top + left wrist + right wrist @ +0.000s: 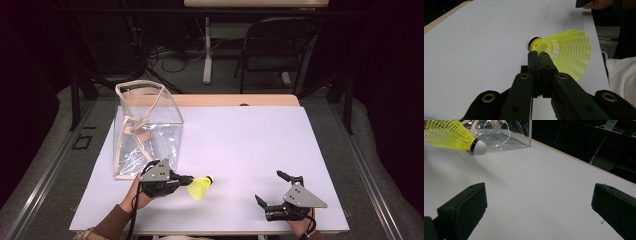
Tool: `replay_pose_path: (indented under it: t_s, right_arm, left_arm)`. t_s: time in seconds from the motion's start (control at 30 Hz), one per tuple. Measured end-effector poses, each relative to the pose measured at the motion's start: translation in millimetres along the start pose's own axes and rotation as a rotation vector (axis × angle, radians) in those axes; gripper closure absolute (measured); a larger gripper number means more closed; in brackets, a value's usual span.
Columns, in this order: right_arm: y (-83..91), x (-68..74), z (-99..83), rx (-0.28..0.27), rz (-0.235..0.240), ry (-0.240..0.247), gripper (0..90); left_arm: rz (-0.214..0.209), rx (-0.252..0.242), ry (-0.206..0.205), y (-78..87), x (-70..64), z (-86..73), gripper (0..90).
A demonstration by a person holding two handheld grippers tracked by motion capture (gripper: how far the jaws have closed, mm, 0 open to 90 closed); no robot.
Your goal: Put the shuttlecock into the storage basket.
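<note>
- Left gripper (186,178), lower left of the frame, clamps the yellow shuttlecock (201,187) by its skirt
- Right gripper (270,189), lower right, jaws spread wide over the worktop (250,135)

lab | dark curtains; cables (172,55) on floor; white-topped table (260,145)

1 camera looks down from high up; 2 ride close behind the jaws. All 3 see the yellow shuttlecock (201,188).
</note>
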State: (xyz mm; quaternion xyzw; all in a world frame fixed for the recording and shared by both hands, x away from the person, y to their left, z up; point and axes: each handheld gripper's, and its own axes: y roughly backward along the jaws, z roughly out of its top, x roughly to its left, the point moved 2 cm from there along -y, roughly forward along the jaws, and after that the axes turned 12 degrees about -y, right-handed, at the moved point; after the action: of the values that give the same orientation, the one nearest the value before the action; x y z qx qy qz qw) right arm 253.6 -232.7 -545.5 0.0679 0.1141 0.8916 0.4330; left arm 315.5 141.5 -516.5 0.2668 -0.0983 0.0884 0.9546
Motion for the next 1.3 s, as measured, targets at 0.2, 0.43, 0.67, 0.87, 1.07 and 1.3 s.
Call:
replay_pose_path:
  t_s: [0.2, 0.43, 0.67, 0.87, 1.07, 1.3]
  right_arm:
    - [0.1, 0.1, 0.0, 0.000, 0.001, 0.001, 0.0]
    - [0.0, -0.2, -0.1, 0.003, -0.001, -0.001, 0.0]
    - [0.2, -0.2, 0.0, 0.004, 0.000, -0.002, 0.0]
    - [0.2, 0.0, 0.0, 0.001, 0.000, -0.001, 0.0]
    - [0.1, -0.1, 0.0, 0.001, 0.001, -0.002, 0.0]
    - [0.2, -0.1, -0.1, 0.003, 0.000, -0.002, 0.0]
  left_arm:
    - [0.004, -0.001, 0.000, 2.0, 2.1, 2.2, 89.3]
    - [0.020, -0.010, 0.003, 5.3, 8.9, 9.1, 89.3]
    - [0.030, -0.011, -0.003, 6.9, 13.7, 15.7, 89.4]
    - [0.027, -0.012, 0.004, 6.4, 16.6, 17.4, 89.4]
    - [0.029, -0.010, 0.006, 5.7, 18.7, 18.9, 89.4]
    - [0.035, -0.011, 0.006, 6.6, 22.2, 22.4, 89.4]
